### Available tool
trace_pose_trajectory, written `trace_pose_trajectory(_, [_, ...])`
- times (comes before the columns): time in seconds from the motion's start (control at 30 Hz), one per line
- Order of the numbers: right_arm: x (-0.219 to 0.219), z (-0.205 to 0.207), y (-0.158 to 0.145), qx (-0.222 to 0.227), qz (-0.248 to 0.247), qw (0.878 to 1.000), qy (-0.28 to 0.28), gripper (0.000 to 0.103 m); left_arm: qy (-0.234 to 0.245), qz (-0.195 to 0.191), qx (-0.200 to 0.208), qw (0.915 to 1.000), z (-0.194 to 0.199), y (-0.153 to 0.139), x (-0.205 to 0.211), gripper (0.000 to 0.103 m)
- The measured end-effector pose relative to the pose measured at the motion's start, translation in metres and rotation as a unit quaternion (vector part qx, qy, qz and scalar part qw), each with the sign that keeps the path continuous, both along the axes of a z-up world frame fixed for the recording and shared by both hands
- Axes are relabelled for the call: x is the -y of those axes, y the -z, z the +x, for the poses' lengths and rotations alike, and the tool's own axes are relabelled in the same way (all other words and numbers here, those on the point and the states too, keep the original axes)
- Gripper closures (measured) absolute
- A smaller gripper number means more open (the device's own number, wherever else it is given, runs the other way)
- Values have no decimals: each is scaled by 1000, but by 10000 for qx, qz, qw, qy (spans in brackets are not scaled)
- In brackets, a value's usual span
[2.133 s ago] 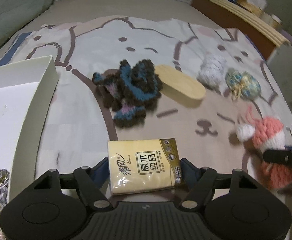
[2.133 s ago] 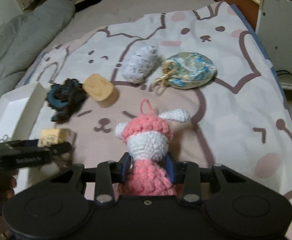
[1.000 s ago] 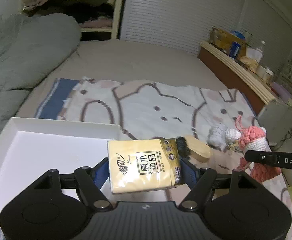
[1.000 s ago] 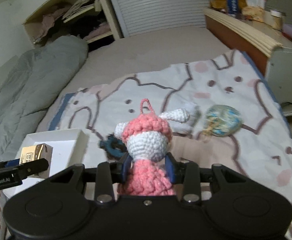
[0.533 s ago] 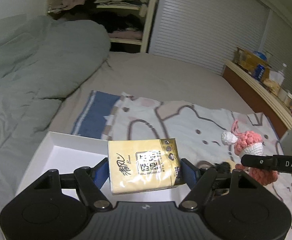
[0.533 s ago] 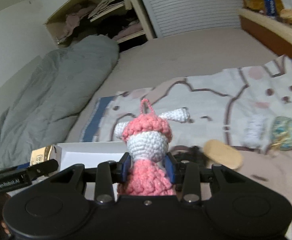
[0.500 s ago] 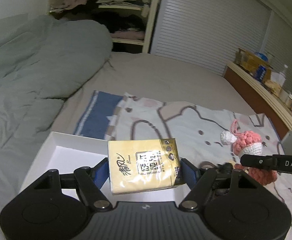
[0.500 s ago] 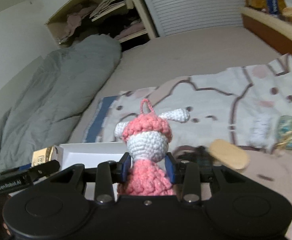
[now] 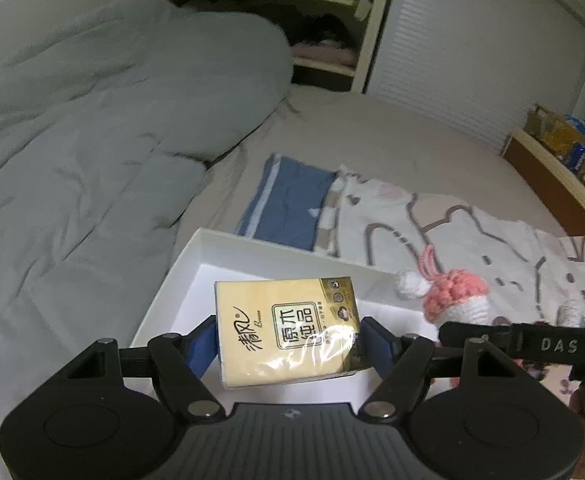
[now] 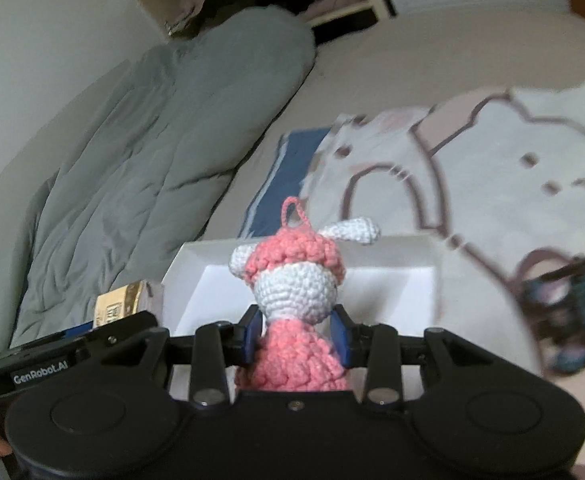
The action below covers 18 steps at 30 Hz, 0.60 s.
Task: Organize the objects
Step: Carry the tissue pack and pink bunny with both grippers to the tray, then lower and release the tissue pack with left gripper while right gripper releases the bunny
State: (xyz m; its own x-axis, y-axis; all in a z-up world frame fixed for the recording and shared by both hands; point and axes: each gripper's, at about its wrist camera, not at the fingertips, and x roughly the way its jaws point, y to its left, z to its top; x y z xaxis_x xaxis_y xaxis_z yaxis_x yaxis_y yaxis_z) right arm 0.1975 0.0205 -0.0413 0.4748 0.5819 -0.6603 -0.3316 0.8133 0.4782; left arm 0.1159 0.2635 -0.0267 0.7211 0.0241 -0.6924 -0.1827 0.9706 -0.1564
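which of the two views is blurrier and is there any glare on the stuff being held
The right wrist view is blurrier: the cartoon blanket and dark crochet piece are motion-smeared, while the pink crochet doll in the right gripper stays sharp. The left wrist view is crisp, with glare on the tissue pack wrapper in the left gripper; both views bend straight lines at the edges.

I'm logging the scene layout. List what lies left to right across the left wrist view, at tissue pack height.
Grey duvet → white box → tissue pack in the left gripper → crochet bunny → cartoon blanket.
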Motion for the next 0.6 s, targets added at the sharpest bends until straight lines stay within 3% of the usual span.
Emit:
trace_pose_trajectory(0.13, [-17,7,24,-178,-139,9997,-59,65,-58,-82,-125,9999,8,19,-9,28])
trace_pose_trajectory(0.37, [-3,19,40,24,-816,9962,307,65,319,-152,-210,9992,36,49,14,28])
trace_pose_trajectory(0.6, [9,22,42,12,-772,9966,288,63,784,7,-461,9959,63,65,48,28])
